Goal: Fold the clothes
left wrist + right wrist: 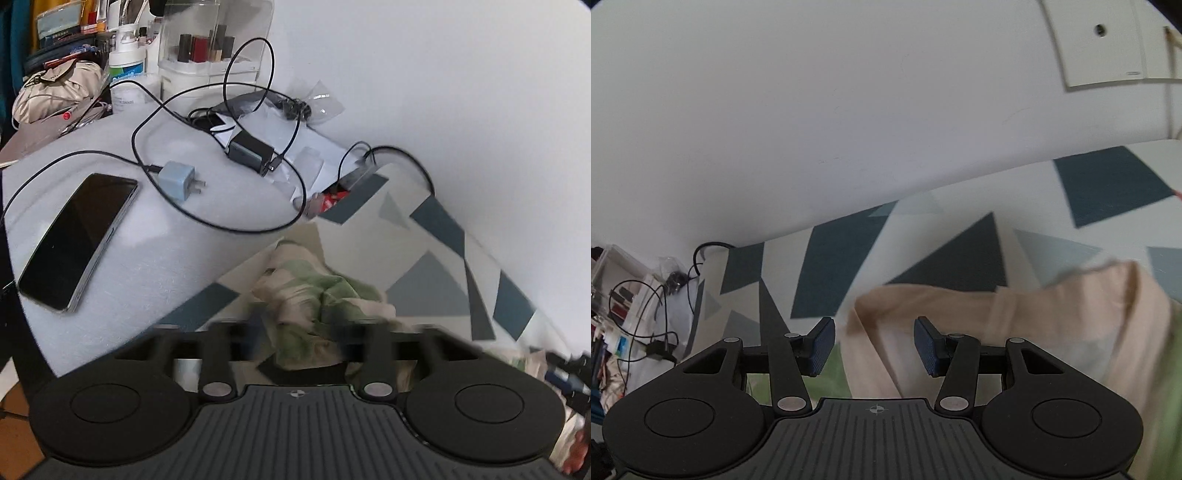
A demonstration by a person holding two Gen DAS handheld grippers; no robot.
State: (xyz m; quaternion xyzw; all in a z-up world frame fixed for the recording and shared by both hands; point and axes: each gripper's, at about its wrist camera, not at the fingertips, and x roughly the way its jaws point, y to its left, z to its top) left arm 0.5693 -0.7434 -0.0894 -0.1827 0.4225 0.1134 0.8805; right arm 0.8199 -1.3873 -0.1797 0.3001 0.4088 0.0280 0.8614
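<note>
Both grippers over garment, nothing gripped
R gripper (pixel 874 345) jaws apart, beige-green garment (pixel 1015 332) just ahead; L gripper (pixel 299 332) blurred, jaw state unclear.

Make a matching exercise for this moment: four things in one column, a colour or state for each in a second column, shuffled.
Things:
1. phone
2. plug
3. garment
4. right gripper

States:
A. pale blue, cable attached
B. open, cloth behind the gap
C. dark screen, lying flat
D. beige and green, crumpled on the patterned sheet

Pairs: 1-C, 2-A, 3-D, 4-B
</note>
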